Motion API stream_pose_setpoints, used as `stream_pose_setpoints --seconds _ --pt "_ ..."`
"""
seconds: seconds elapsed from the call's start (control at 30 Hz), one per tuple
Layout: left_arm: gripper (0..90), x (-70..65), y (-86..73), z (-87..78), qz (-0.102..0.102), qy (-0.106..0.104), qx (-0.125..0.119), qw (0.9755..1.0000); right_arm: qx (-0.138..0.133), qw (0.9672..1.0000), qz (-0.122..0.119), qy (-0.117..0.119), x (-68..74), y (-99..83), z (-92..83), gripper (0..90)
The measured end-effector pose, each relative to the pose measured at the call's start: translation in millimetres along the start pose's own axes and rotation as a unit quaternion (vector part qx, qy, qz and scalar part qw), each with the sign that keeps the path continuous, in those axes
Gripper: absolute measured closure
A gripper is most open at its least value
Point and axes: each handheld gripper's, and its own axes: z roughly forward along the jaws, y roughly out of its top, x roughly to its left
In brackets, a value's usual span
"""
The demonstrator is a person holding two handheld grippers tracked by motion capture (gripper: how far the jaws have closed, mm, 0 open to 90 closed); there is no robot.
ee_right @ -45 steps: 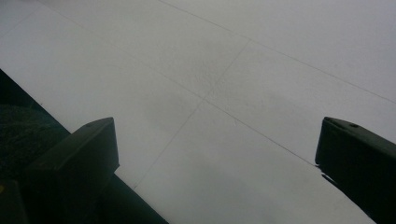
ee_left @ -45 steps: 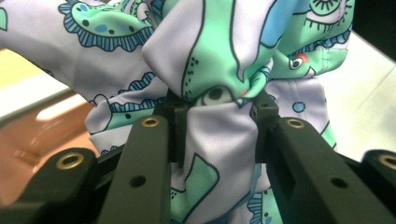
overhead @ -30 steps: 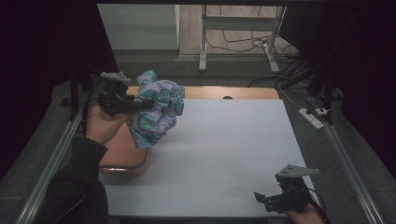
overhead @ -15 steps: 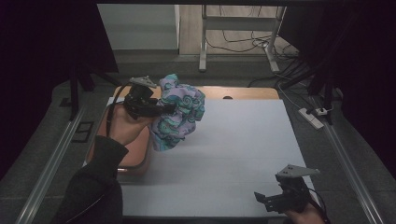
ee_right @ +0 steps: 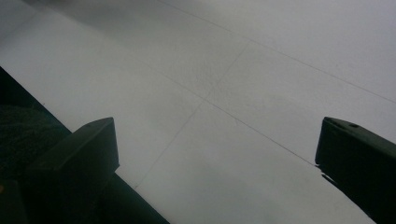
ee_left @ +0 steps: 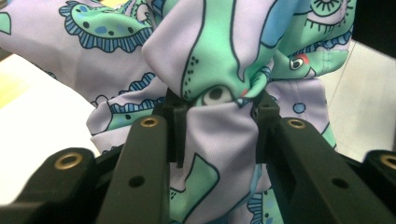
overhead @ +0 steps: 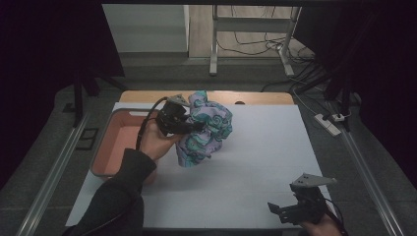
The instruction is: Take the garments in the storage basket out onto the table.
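1. High view: the left gripper (overhead: 193, 127) holds a bunched lilac cloth with green and blue printed patterns (overhead: 206, 129) above the white surface (overhead: 255, 162), just beside a shallow pink rectangular tray (overhead: 105, 147). The right gripper (overhead: 281, 210) rests near the surface's front edge.
2. Left gripper view: jaws clenched on the cloth (ee_left: 219, 70).
3. Right gripper view: jaws spread wide over the bare surface (ee_right: 224, 116), grasping nothing.

The left tongs (overhead: 196, 127) were clamped shut at mid-height, while the right tongs (overhead: 278, 210) rested low with jaws wide apart.
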Motion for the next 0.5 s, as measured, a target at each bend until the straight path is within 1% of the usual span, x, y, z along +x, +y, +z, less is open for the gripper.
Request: stream_pose_setpoints --seconds 0.1,0.27,0.4,0.5 --pt "67.5 -2.6 -3.9 12.8 0.003 0.004 0.009 1.0 0.001 1.0 0.0 0.0 -0.1 0.0 -0.1 0.0" --pt "67.1 -4.4 -12.9 31.8 0.006 0.002 0.023 0.9997 0.001 1.0 0.0 0.0 0.0 -0.1 -0.1 0.0" --pt "66.7 -4.1 -20.3 44.9 0.009 0.007 0.039 0.9992 0.0 1.0 -0.001 0.0 0.2 -0.2 0.2 0.0" --pt "66.5 -3.7 -26.5 54.2 0.009 0.011 0.046 0.9988 0.0 1.0 -0.001 0.001 0.2 -0.2 0.2 0.0"
